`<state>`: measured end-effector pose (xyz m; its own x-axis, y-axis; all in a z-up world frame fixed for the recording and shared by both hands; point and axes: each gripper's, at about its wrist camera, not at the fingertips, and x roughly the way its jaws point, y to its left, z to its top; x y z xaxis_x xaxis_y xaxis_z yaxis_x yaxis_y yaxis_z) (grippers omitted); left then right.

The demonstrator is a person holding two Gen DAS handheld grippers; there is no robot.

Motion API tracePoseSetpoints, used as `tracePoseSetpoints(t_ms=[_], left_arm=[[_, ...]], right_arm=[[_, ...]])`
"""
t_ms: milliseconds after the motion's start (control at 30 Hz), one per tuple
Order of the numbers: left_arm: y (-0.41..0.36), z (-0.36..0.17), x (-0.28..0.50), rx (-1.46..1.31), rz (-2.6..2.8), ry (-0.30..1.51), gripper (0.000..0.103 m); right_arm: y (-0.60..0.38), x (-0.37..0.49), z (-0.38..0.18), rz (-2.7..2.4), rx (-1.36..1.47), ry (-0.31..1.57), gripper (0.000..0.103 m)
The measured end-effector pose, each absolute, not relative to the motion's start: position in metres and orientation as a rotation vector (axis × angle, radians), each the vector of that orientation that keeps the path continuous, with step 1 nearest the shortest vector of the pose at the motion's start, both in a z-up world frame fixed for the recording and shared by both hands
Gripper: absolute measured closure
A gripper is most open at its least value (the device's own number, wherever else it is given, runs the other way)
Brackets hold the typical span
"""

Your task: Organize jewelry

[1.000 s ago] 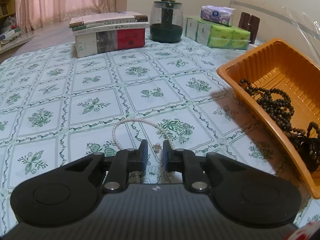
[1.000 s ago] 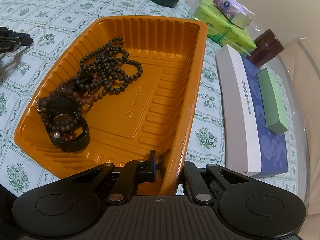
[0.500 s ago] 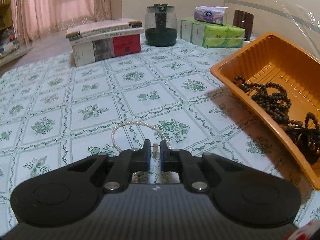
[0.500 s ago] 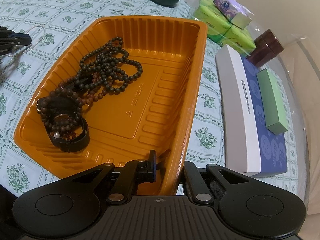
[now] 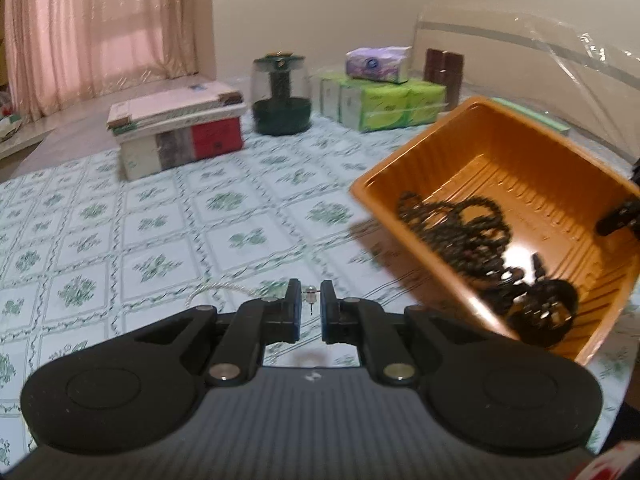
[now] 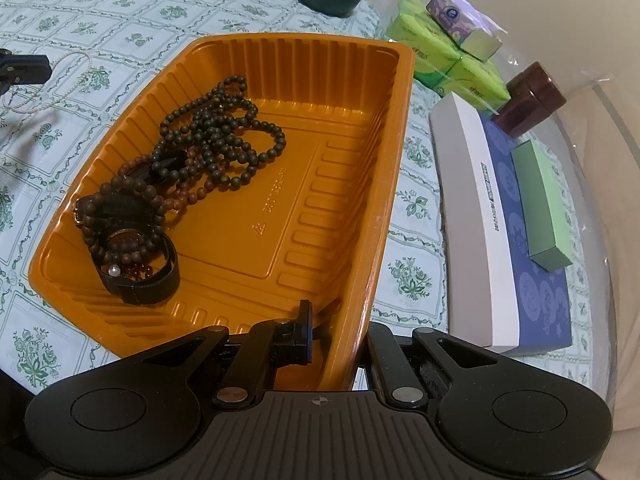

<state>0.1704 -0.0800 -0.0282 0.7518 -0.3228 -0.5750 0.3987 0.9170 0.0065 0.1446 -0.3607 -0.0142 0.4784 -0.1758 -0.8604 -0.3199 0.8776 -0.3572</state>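
My left gripper (image 5: 310,300) is shut on the clasp of a white pearl necklace (image 5: 224,289) and holds it above the flowered tablecloth; the strand trails off to the left. From the right wrist view the necklace (image 6: 48,92) hangs from the left gripper (image 6: 24,72) at far left. My right gripper (image 6: 340,336) is shut on the near right wall of the orange tray (image 6: 384,208), one finger inside and one outside. The tray (image 5: 500,152) holds dark bead necklaces (image 6: 216,140) and a black band (image 6: 140,276).
At the table's back stand a stack of books (image 5: 180,128), a dark glass jar (image 5: 282,96), green tissue packs (image 5: 384,104) and a brown container (image 5: 444,68). A blue and white box (image 6: 504,224) with a green box (image 6: 544,204) on it lies right of the tray.
My left gripper has risen and swung right toward the tray, lifting the pearl necklace off the cloth. The right gripper has kept its hold on the tray wall.
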Motion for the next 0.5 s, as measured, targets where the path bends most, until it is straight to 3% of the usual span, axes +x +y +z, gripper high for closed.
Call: tracePoseSetpoints(t_ms=[500], left_arm=[[-0.140, 0.002, 0.141, 0.121, -0.658, 0.554, 0.095]], right_arm=[[-0.361, 0.144, -0.014, 0.093, -0.515, 1.082, 0.097]])
